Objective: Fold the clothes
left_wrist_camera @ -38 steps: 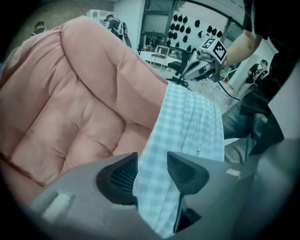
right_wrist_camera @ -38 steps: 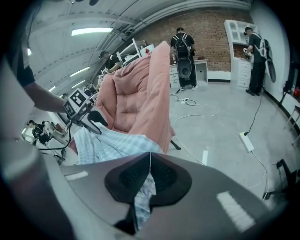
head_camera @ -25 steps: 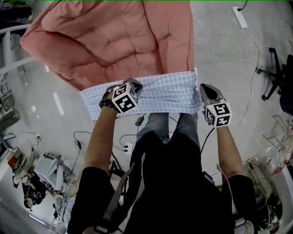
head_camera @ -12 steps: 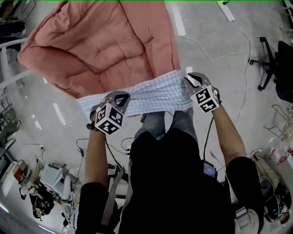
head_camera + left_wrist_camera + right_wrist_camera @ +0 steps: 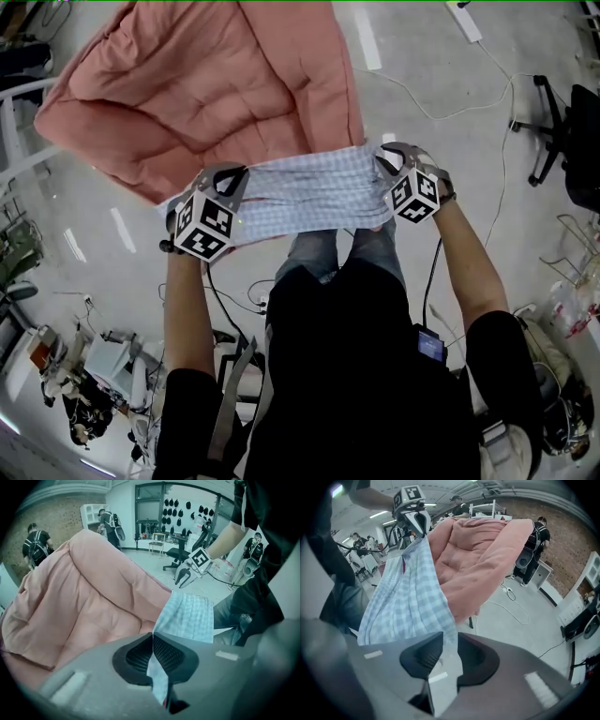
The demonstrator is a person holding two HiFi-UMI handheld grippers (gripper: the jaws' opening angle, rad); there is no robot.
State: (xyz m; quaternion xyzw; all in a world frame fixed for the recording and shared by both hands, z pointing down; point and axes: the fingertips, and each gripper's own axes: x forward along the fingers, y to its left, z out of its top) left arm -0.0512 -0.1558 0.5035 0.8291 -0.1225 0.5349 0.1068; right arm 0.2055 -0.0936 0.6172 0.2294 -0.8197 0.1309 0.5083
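Shirt (image 5: 309, 194) beside quilt (image 5: 206, 84): left tongs (image 5: 231, 174) clamp it, right tongs (image 5: 388, 156) just opening round it.

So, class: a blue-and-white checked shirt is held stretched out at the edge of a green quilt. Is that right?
Not quite. The quilt is salmon pink, not green; the head view shows it plainly. The rest stands: the blue-and-white checked shirt is held stretched out at the quilt's edge.

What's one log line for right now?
left gripper shut on checked shirt | right gripper jaws just opening, shirt between them | shirt spans both grippers
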